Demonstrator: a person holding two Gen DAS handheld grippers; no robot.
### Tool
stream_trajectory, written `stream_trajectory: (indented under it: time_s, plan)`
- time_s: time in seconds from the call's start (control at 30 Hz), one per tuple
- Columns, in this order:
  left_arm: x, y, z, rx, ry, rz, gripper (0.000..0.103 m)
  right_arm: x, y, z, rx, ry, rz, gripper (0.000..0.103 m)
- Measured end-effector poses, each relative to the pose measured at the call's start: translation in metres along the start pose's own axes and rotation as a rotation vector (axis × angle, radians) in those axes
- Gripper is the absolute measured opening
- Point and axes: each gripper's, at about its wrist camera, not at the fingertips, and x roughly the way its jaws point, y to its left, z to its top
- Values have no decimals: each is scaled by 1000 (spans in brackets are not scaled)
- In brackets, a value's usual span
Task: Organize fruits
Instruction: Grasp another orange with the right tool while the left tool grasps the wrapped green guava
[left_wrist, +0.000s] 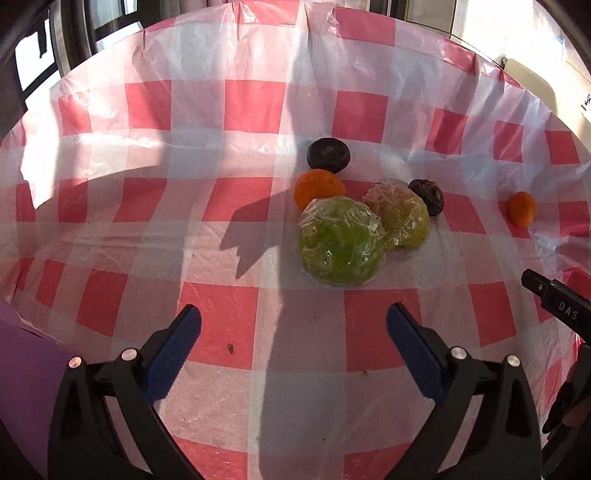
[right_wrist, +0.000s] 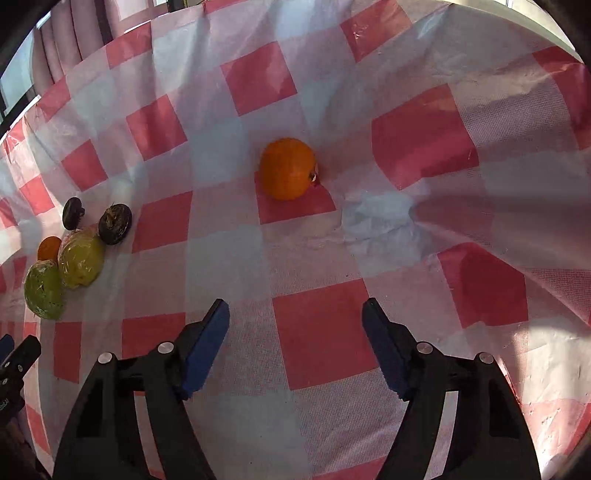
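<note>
Where left tongs (left_wrist: 293, 321) face: purple box (left_wrist: 26, 369).

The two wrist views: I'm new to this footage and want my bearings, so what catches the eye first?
The red-and-white checked tablecloth fills both views. In the left wrist view a cluster of fruit sits ahead of the open left gripper, led by a plastic-wrapped green fruit. In the right wrist view a lone orange fruit lies apart from it, straight ahead of the open right gripper.

Covering the table: a red-and-white checked plastic tablecloth (left_wrist: 236, 110), wrinkled near its far edge. Beyond that edge, dark-framed windows (left_wrist: 77, 40); at the near-left corner, a purple sheet (left_wrist: 26, 376).
</note>
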Motion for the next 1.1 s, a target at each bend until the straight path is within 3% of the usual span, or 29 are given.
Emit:
stream_trajectory:
  time_s: [0.13, 0.37, 0.8, 0.9, 0.97, 1.0, 1.03, 1.07, 1.1]
  plan:
    - [16, -4, 8, 3, -1, 33, 100, 22, 1, 29, 13, -36, -11, 70]
    - [36, -12, 14, 22, -11, 26, 101, 45, 6, 62, 17, -70, -7, 67]
    - [56, -10, 35, 57, -36, -16, 100, 49, 13, 59, 1, -94, -19, 63]
    - [53, -14, 34, 77, -48, -33, 91, 46, 11, 56, 0, -95, -19, 63]
    - [50, -22, 33, 118, -66, -59, 76, 47, 11, 56, 0, -95, -18, 63]
    - [47, -30, 32, 148, -74, -78, 61, 47, 11, 56, 0, -95, -18, 61]
    - [46, -33, 31, 166, -69, -76, 58, 47, 11, 56, -2, -97, -15, 58]
    - [44, -34, 31, 155, -53, -90, 57, 49, 13, 57, -2, -102, -14, 44]
    - [42, -32, 30, 138, -40, -103, 57, 46, 11, 58, 4, -109, -17, 40]
